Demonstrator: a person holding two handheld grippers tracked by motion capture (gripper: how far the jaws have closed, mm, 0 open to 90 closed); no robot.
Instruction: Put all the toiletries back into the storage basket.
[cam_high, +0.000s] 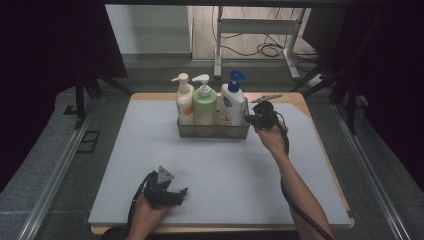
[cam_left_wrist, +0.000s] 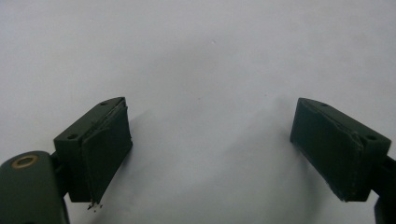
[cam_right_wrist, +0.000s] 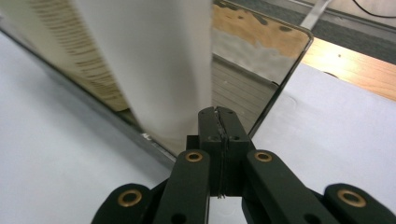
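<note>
- I have the right gripper (cam_high: 251, 119) at the right end wall of the clear bin (cam_high: 212, 131), which stands toward the far edge of the grey mat (cam_high: 220, 170), near its middle.
- In the right gripper view its jaws are pressed flat together. Whether the thin wall of the bin is caught between them I cannot tell; the tips sit right at the bin's rim (cam_right_wrist: 261, 84).
- Just behind those tips stands the white bottle with the blue pump (cam_high: 233, 102), the rightmost of three in the bin; its white body (cam_right_wrist: 154, 70) is close to the jaws.
- The green bottle (cam_high: 204, 105) stands in the middle of the bin and the white bottle with the orange label (cam_high: 184, 102) at the left end.
- My left gripper (cam_high: 172, 194) rests on the mat near the near edge, left of centre.
- Its jaws are spread wide with only the bare mat (cam_left_wrist: 205, 93) between them.
</note>
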